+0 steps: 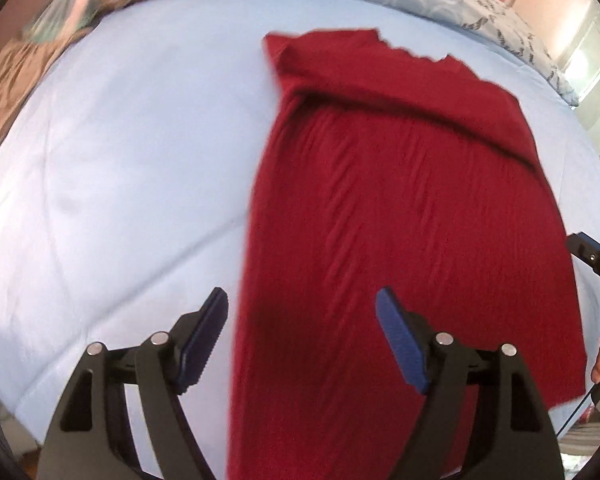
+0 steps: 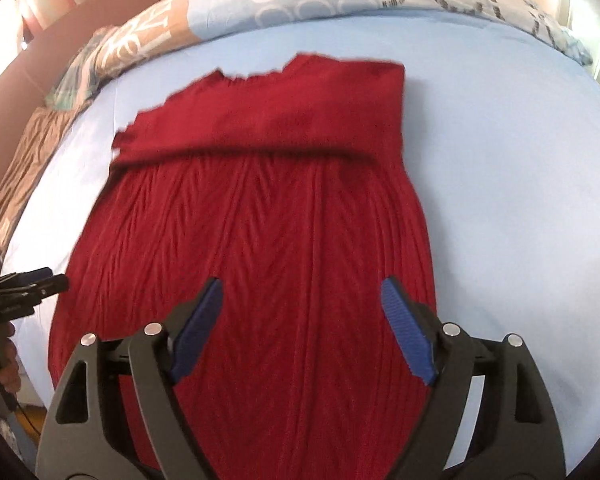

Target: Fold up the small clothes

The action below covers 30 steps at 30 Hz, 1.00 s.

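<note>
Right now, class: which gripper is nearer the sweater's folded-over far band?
Neither clearly. The left gripper hangs over the near left edge of the red sweater, the right gripper over its near middle; both sit well short of the band.

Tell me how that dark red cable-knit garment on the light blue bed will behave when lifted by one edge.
The dark red cable-knit garment will likely go floppy and drape: its far part is already folded over on itself. The thick ribbed knit suggests some weight, so it may sag and stretch. Its textured surface should grip rather than slide on the light blue bedsheet.
</note>
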Each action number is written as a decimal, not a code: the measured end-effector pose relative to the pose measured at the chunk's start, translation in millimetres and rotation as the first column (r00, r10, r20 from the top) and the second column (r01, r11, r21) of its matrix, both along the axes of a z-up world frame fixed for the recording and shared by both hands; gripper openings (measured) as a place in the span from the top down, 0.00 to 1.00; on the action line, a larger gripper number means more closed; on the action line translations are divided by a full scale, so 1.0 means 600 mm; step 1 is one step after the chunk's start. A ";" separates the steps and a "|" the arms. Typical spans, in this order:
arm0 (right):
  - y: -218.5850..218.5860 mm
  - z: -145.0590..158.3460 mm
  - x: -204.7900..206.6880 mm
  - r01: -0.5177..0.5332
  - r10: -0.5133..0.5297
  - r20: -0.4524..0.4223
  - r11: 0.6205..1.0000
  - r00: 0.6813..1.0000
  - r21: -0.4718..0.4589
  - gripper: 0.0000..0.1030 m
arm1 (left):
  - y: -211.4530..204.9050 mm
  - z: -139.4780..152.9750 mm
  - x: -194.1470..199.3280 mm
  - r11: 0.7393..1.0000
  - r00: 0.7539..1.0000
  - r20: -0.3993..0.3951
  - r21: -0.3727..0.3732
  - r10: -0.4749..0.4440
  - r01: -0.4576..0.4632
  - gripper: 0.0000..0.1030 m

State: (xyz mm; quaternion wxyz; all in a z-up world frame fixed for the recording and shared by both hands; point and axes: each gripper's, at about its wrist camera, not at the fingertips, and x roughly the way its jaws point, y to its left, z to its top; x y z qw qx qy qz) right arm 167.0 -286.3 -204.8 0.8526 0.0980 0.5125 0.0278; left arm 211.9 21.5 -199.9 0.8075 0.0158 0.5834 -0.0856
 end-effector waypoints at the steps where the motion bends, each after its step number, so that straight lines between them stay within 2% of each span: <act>1: 0.000 -0.007 -0.006 0.000 0.000 -0.010 1.000 1.000 0.002 0.21 | 0.013 -0.005 -0.019 1.000 1.000 -0.020 0.007 0.015 -0.015 0.25; 4: 0.010 -0.020 -0.043 0.002 -0.002 -0.060 1.000 0.998 0.005 0.21 | 0.033 -0.014 -0.051 0.999 0.997 -0.066 -0.012 0.040 -0.041 0.25; 9: 0.029 -0.023 -0.075 -0.027 0.027 -0.083 1.000 0.996 -0.004 0.21 | 0.046 -0.032 -0.091 0.999 0.992 -0.113 -0.021 0.046 -0.049 0.25; 18: 0.046 -0.020 -0.075 -0.068 0.067 -0.096 0.998 0.993 -0.008 0.21 | 0.058 -0.042 -0.127 0.994 0.988 -0.147 -0.095 0.047 -0.062 0.25; 22: 0.047 -0.021 -0.069 -0.068 0.066 -0.092 0.998 0.994 -0.010 0.21 | 0.083 -0.040 -0.149 0.990 0.988 -0.147 -0.125 0.044 -0.063 0.25; 26: 0.057 -0.019 -0.062 -0.085 0.083 -0.085 0.996 0.993 -0.018 0.21 | 0.111 -0.038 -0.167 0.971 0.981 -0.185 -0.216 0.065 -0.105 0.24; 30: 0.067 -0.019 -0.060 -0.106 0.103 -0.088 0.994 0.991 -0.032 0.21 | 0.133 -0.047 -0.187 0.933 0.965 -0.248 -0.323 0.081 -0.161 0.24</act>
